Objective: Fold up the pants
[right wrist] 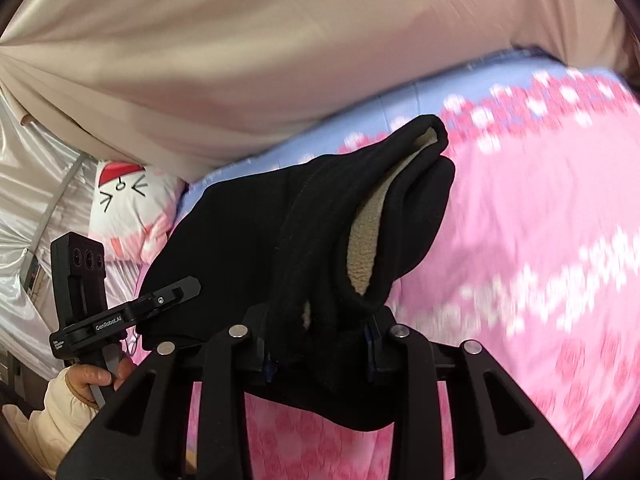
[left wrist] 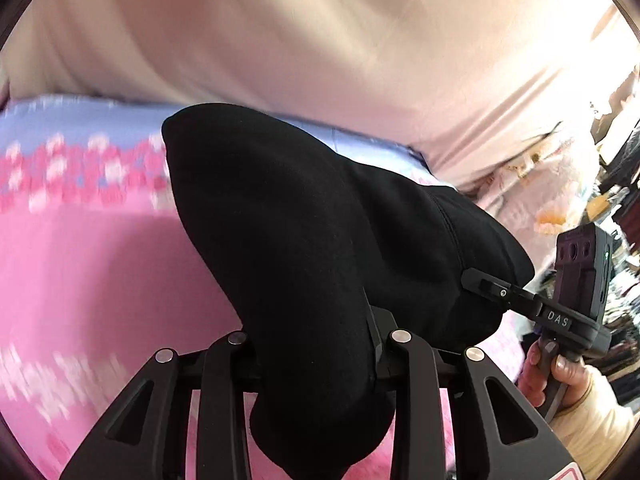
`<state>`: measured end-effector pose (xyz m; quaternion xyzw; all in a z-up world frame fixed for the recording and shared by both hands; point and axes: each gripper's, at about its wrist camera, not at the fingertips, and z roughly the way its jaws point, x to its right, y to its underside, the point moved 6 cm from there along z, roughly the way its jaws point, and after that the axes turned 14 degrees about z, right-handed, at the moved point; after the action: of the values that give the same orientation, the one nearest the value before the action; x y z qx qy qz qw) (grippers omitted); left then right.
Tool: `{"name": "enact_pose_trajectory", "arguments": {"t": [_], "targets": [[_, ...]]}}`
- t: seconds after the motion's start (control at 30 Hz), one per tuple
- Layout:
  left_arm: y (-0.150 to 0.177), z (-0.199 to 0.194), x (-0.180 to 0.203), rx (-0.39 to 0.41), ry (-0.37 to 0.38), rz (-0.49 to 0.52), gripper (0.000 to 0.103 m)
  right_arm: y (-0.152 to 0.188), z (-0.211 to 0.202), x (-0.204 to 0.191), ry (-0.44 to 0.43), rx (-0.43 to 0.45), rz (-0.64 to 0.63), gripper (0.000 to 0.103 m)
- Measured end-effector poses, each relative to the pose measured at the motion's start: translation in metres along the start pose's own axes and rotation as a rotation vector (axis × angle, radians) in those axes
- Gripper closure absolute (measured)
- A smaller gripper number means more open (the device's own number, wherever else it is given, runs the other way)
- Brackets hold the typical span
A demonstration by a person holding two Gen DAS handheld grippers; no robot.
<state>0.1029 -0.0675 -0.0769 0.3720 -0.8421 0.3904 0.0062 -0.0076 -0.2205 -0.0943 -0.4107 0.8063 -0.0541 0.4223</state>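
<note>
The black pants (left wrist: 304,216) with a cream fleece lining (right wrist: 366,248) hang lifted above a pink floral bedspread (left wrist: 80,264). My left gripper (left wrist: 316,344) is shut on a bunch of the black fabric, which drapes over its jaws. My right gripper (right wrist: 320,344) is shut on the pants near the open waistband. Each gripper shows in the other view: the right gripper (left wrist: 496,292) clamps the cloth's right edge, and the left gripper (right wrist: 176,292) clamps the left edge.
A beige curtain (right wrist: 280,48) hangs behind the bed. A white cartoon pillow (right wrist: 128,204) lies at the bed's left end. Cluttered shelves (left wrist: 616,208) stand at the far right. The bedspread (right wrist: 540,240) extends to the right.
</note>
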Motion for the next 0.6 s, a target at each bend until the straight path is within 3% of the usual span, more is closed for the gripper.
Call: {"name": "enact_pose_trajectory", "arguments": {"t": [0.17, 0.33, 0.43, 0.6], "targets": [[-0.013, 0.037, -0.038, -0.028, -0.082, 0.009, 0.075, -0.028, 0.055, 0.010, 0.029, -0.051, -0.018, 0.073], [0.014, 0.081, -0.082, -0.104, -0.137, -0.021, 0.074, -0.027, 0.117, 0.046, 0.089, -0.113, 0.003, 0.072], [0.022, 0.088, -0.095, -0.078, -0.118, -0.043, 0.073, -0.025, 0.123, 0.067, 0.050, -0.116, 0.068, 0.072], [0.006, 0.080, -0.089, -0.052, -0.116, -0.001, 0.073, -0.037, 0.104, 0.047, 0.001, -0.073, 0.037, 0.072]]}}
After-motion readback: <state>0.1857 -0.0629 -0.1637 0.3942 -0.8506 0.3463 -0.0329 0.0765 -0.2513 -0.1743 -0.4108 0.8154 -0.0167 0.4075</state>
